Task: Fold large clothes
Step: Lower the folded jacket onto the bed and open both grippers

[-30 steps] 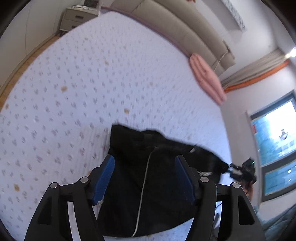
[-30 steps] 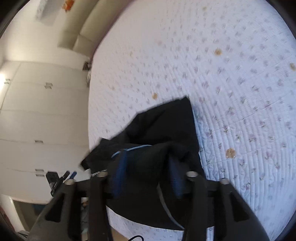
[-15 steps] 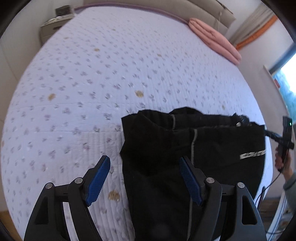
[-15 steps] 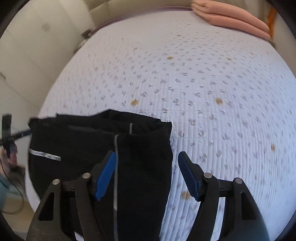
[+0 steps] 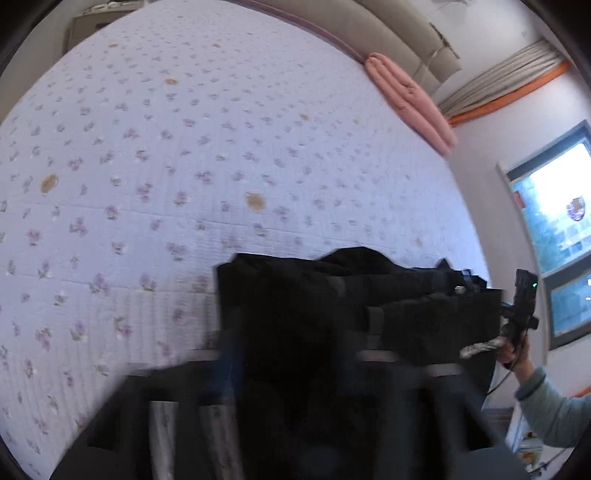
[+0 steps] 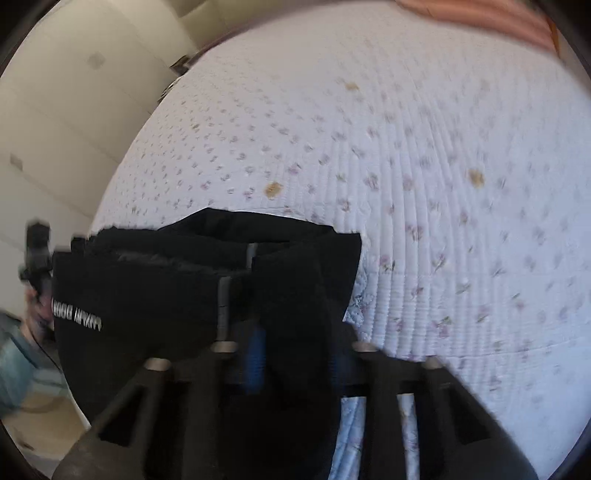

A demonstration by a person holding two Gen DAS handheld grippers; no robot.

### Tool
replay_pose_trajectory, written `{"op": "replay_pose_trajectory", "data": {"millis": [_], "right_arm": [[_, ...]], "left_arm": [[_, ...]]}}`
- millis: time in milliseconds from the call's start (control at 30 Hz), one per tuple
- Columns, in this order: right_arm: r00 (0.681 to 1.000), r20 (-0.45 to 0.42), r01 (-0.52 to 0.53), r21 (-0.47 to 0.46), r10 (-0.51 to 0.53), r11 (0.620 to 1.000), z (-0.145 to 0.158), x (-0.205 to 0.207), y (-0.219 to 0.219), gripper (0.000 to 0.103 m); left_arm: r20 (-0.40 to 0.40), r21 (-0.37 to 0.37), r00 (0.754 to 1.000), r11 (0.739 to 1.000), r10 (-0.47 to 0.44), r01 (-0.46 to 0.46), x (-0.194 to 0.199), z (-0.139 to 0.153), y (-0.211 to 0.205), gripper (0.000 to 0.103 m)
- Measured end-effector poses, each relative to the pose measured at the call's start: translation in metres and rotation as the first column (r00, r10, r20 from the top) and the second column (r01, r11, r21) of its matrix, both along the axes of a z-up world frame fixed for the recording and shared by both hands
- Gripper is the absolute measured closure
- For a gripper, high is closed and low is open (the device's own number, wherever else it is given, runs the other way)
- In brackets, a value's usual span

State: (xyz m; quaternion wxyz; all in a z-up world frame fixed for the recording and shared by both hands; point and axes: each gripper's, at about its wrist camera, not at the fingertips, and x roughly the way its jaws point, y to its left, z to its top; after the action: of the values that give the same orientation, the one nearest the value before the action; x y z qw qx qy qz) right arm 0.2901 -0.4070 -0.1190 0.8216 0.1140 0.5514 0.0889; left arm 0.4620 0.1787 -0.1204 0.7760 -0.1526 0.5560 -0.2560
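A black jacket (image 5: 332,295) with a pale zip and white lettering lies at the near edge of the bed (image 5: 184,147), partly folded. In the blurred left wrist view, my left gripper (image 5: 291,354) is closing its jaws, with the jacket's cloth bunched between the blue pads. The right wrist view shows my right gripper (image 6: 297,358) closing too, on a fold of the jacket (image 6: 166,280) near its right edge. Each wrist view shows the other gripper at the jacket's far side: the right gripper (image 5: 522,306) and the left gripper (image 6: 37,254).
The quilted floral bedspread (image 6: 443,184) stretches far beyond the jacket. A folded pink blanket (image 5: 410,103) lies by the beige headboard (image 5: 399,33). A window (image 5: 554,221) is on the right and wardrobe doors (image 6: 55,110) on the left. The person's sleeve (image 5: 546,413) shows at the bed's edge.
Both grippers have dropped toward the jacket and their jaws have narrowed from wide open onto its cloth. The jacket now lies flatter across the bed's near edge.
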Motion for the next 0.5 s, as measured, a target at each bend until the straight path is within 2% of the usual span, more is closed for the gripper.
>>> {"op": "replay_pose_trajectory", "data": {"millis": [100,200,267,333,433,500], "right_arm": [[0.998,0.055,-0.006,-0.16,0.015,0.987,0.026,-0.017,0.02,0.087],[0.994,0.113,0.036,-0.246,-0.008,0.969,0.06,-0.026,0.022,0.088],[0.987,0.161,0.051,-0.275,-0.007,0.96,0.085,-0.023,0.022,0.089],[0.978,0.206,0.055,-0.324,0.014,0.944,0.1,-0.011,0.027,0.089],[0.976,0.217,0.072,-0.331,0.002,0.941,0.093,0.02,0.027,0.089],[0.988,0.155,0.077,-0.342,-0.025,0.936,0.058,0.049,0.026,0.089]], "left_arm": [[0.064,0.043,0.998,0.999,0.025,-0.028,-0.013,0.018,-0.002,0.089],[0.129,0.008,0.988,0.996,0.089,-0.091,-0.019,0.054,0.011,0.09],[0.169,-0.03,0.98,0.995,0.103,-0.099,-0.015,0.073,0.015,0.09],[0.209,-0.004,0.971,0.993,0.118,-0.12,-0.003,0.084,0.011,0.089],[0.201,0.081,0.969,0.983,0.147,-0.166,0.021,0.067,0.003,0.089],[0.129,0.153,0.977,0.97,0.168,-0.188,0.042,0.028,-0.005,0.089]]}}
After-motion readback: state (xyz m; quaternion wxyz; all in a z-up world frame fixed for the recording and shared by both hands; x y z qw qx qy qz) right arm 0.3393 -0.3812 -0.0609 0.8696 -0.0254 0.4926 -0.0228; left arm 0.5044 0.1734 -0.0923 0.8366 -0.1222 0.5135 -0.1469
